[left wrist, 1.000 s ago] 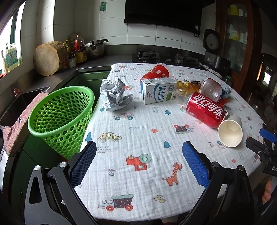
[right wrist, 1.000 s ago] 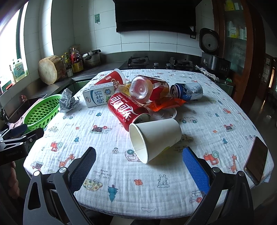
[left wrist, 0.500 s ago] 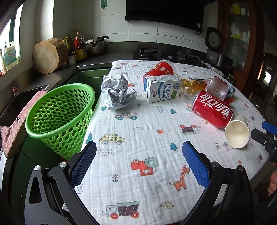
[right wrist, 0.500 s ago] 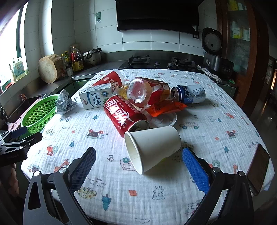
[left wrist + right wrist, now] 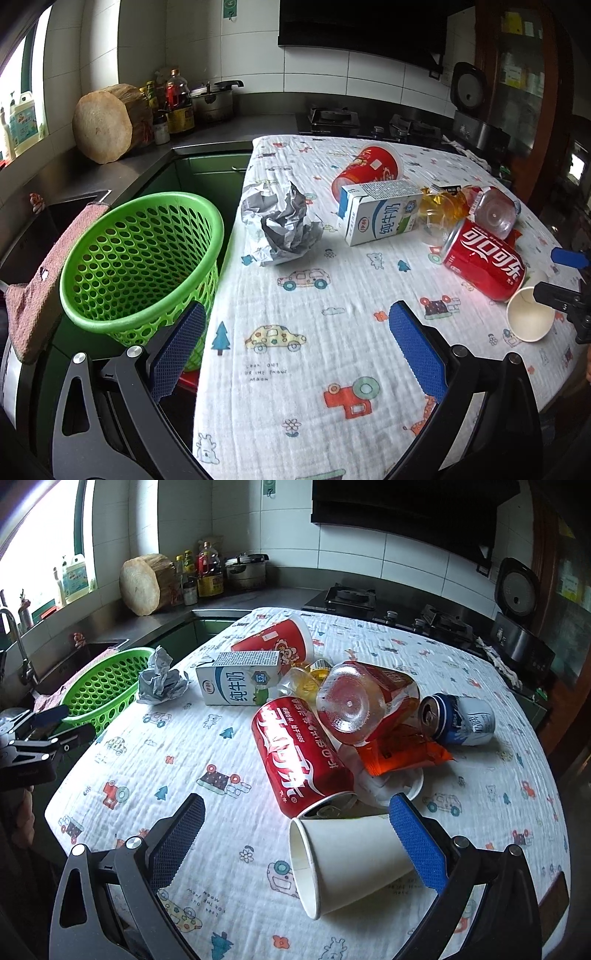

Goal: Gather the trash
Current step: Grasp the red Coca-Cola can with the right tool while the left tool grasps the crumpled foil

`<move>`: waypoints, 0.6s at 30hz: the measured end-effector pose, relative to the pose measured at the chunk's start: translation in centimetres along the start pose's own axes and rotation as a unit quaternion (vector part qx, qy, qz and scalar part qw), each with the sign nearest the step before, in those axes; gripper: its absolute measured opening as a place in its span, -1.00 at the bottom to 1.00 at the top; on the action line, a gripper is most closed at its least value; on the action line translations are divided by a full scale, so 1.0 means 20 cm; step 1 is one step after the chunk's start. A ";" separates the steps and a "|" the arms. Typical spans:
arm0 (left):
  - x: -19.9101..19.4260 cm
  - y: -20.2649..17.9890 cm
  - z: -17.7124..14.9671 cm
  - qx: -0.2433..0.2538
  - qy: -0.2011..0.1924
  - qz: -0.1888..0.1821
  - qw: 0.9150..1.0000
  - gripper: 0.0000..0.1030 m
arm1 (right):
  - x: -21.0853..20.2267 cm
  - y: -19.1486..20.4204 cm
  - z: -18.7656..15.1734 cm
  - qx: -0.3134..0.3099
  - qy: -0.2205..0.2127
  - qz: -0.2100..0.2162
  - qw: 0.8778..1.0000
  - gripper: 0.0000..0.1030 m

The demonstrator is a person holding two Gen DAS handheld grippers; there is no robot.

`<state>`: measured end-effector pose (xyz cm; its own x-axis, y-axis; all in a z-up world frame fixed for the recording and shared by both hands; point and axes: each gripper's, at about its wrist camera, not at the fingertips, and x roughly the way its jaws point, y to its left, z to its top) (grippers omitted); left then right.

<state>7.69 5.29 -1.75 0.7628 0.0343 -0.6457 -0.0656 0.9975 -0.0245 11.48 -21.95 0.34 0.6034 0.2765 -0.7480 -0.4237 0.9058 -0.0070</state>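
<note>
The white plate (image 5: pixel 413 788) is mostly buried under the orange wrapper (image 5: pixel 402 751) and red can (image 5: pixel 299 757). Dark phone (image 5: pixel 556 897) gets cut off by the right tongs' arm.

Our left wrist cam sits low at the near-left edge of the surface (image 5: pixel 295 369), looking forward across it between its own tongs (image 5: pixel 295 354), green basket (image 5: pixel 140 266) close on its left. Our right one looks from the near-right side, right up on the white paper cup (image 5: pixel 351 860). Both catch the red can (image 5: pixel 484 258), milk carton (image 5: pixel 236 681), crumpled paper (image 5: pixel 280 229) and kitchen wall behind
</note>
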 end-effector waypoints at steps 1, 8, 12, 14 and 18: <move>0.01 0.01 0.02 0.000 0.000 -0.003 1.000 0.90 | 0.02 0.00 0.02 -0.004 0.007 0.004 1.000 0.88; 0.09 0.09 0.13 0.010 -0.001 -0.010 1.000 0.90 | 0.19 0.01 0.12 -0.043 0.052 0.015 0.998 0.88; 0.15 0.15 0.19 0.005 0.004 -0.022 1.000 0.90 | 0.29 0.01 0.16 -0.056 0.078 0.024 0.995 0.88; 0.19 0.17 0.21 0.007 0.007 -0.021 1.000 0.90 | 0.33 0.02 0.17 -0.063 0.087 0.025 0.994 0.88; 0.26 0.18 0.24 0.017 0.015 -0.028 0.999 0.90 | 0.41 0.04 0.20 -0.078 0.100 0.020 0.992 0.87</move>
<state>14.58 9.44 -1.53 0.7444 -0.0231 -0.6674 -0.0006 0.9994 -0.0353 18.78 -17.66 -3.02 0.4447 0.2283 -0.8661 -0.5539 0.8300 -0.0657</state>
